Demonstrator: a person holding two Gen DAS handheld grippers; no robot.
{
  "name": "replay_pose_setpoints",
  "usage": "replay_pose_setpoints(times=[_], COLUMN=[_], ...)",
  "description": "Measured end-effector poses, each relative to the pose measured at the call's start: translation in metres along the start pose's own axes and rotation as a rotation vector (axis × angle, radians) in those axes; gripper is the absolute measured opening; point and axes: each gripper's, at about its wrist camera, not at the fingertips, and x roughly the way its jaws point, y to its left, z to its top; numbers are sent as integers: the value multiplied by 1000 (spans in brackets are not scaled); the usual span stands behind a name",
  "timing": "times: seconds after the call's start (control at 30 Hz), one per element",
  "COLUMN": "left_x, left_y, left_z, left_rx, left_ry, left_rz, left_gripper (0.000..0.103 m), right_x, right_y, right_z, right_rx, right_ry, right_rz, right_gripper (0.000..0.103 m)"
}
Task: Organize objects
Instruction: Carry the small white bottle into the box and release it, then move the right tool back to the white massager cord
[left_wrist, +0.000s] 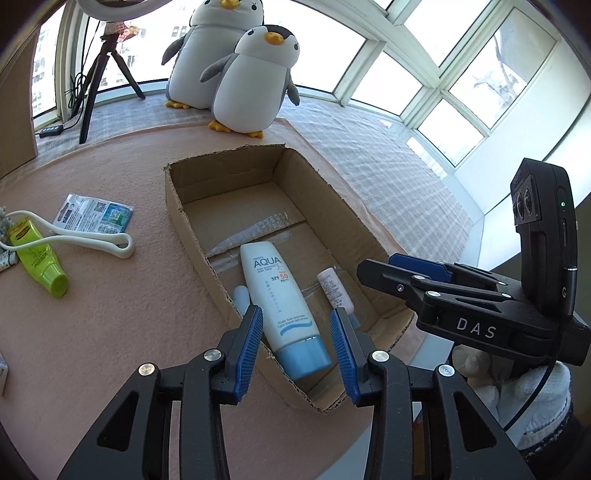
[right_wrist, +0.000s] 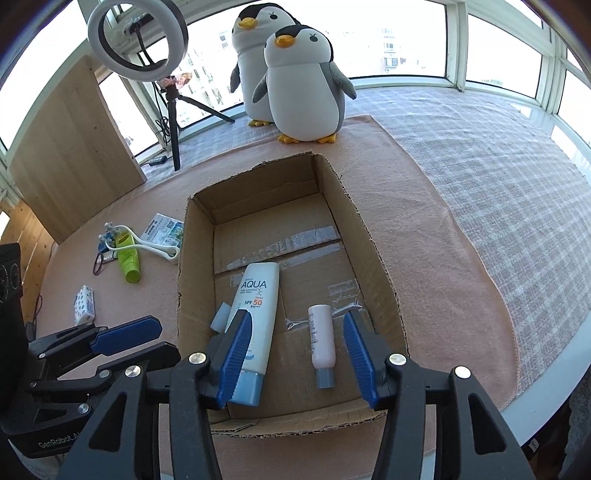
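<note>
Both tongs, left (left_wrist: 297, 347) and right (right_wrist: 295, 354), hover spread and empty over the cardboard box (right_wrist: 376, 258); next, approach the green tube (right_wrist: 129, 260) squarely across its middle.

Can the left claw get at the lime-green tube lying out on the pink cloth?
Probably yes: the left claw is open and empty, and the lime-green tube lies outside the cardboard box, though a white looped cord crosses it.

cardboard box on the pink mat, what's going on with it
A person is sorting toiletries into the cardboard box. The AQUA sunscreen tube and a small pink bottle already lie inside. Both hand-held grippers, left and right, hover open and empty above it. A green tube and sachet wait outside.
</note>
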Motion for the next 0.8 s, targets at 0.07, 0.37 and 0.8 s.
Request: replay_pose_setpoints(times=[0.07,0.37,0.8], left_x=[-4,-30,-71], left_y=[4,29,94], left_z=[-1,-12,-35], left_rx=[-10,-55,-170], left_ry=[-2,-31,-61], left_rz=[2,23,102], left_gripper=[42,42,43], right_x=[0,1,15], right_y=[3,28,93], right_z=[-1,2,7], right_rx=[-5,-27,-129], right_ry=[-1,1,29], right_rz=[4,49,120], right_gripper=[48,48,48])
